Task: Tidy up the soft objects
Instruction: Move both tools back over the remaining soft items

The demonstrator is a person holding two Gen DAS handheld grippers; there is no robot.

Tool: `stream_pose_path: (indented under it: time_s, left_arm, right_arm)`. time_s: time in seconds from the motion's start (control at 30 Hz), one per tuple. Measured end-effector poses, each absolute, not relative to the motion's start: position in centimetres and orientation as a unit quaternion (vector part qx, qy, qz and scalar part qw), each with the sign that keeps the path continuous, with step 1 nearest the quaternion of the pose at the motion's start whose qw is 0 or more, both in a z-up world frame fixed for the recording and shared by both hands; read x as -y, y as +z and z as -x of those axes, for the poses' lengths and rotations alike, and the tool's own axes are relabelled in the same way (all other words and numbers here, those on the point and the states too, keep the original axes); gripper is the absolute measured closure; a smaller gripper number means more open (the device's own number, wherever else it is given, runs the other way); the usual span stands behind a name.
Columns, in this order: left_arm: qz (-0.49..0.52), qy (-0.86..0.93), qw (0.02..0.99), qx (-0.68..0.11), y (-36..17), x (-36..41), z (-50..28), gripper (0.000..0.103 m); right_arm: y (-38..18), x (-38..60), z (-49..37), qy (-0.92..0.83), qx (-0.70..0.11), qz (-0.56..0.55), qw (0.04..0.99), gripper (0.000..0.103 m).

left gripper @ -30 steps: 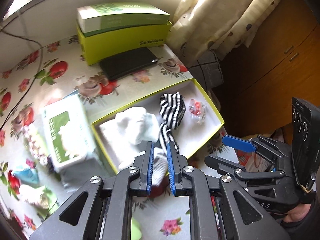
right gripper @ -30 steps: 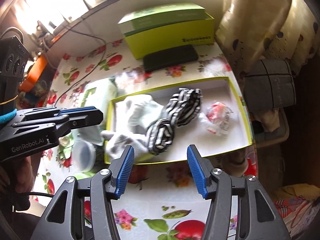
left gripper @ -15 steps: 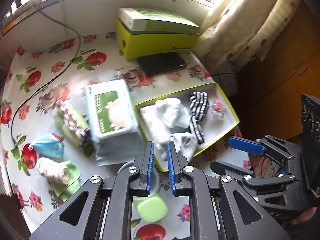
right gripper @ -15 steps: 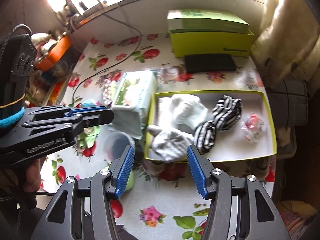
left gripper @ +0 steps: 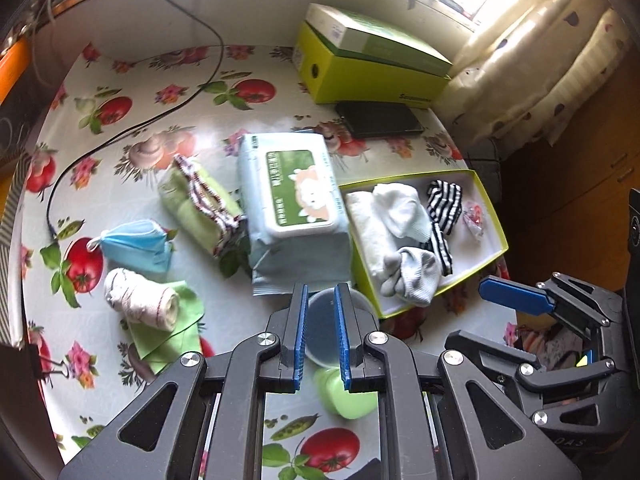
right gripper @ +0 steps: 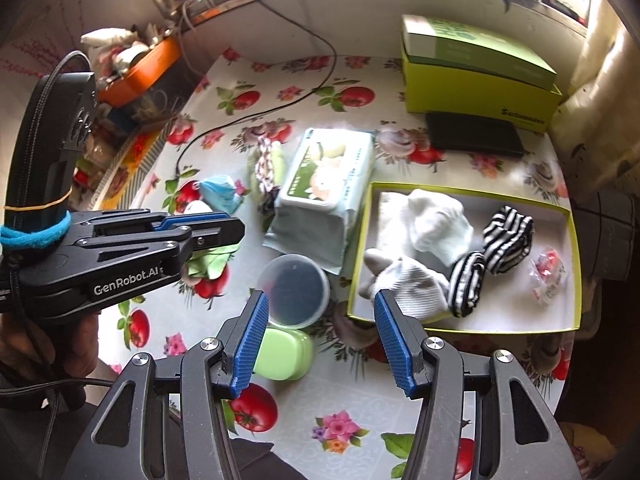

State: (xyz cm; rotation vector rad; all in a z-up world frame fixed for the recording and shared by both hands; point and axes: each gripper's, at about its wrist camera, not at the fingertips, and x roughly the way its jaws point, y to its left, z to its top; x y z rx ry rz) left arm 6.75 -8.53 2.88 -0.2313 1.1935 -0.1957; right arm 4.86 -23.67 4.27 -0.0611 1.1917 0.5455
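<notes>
A shallow yellow-green box (left gripper: 494, 216) (right gripper: 574, 264) sits at the table's right edge. It holds white socks (left gripper: 402, 208) (right gripper: 436, 226), a grey-white sock (left gripper: 416, 278) (right gripper: 412, 288) hanging over its near rim, striped socks (left gripper: 444, 204) (right gripper: 506, 238) and a small wrapped item (right gripper: 548, 276). Left of the box lie a green rolled cloth (left gripper: 196, 204), a blue face mask (left gripper: 136, 244) and a white roll on a green cloth (left gripper: 140, 300). My left gripper (left gripper: 321, 338) is nearly shut and empty, above a round tub. My right gripper (right gripper: 318, 344) is open and empty, near the box's front corner.
A wet-wipes pack (left gripper: 292, 204) (right gripper: 328, 184) lies beside the box. A clear round tub (right gripper: 294, 290) and a green case (right gripper: 282, 354) sit near the front edge. A green carton (left gripper: 368, 68) and a black wallet (left gripper: 378, 124) are at the back. A black cable (left gripper: 132, 128) crosses the table.
Both grippers have pulled back and up from the box, the left one swinging left. The left side of the table with its cloths has come into view. The grey-white sock stays in the box.
</notes>
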Motion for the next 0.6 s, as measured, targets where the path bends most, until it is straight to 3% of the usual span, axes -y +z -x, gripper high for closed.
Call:
stream_pose_path:
  time_s: [0.6]
  left_arm:
    - [0.18,-0.023,0.799,-0.573,0.1,0.6,-4.7,0.089]
  right_arm:
    - [3.0,18.0,-4.4,0.315,-0.567,0.052,0.759,0.048]
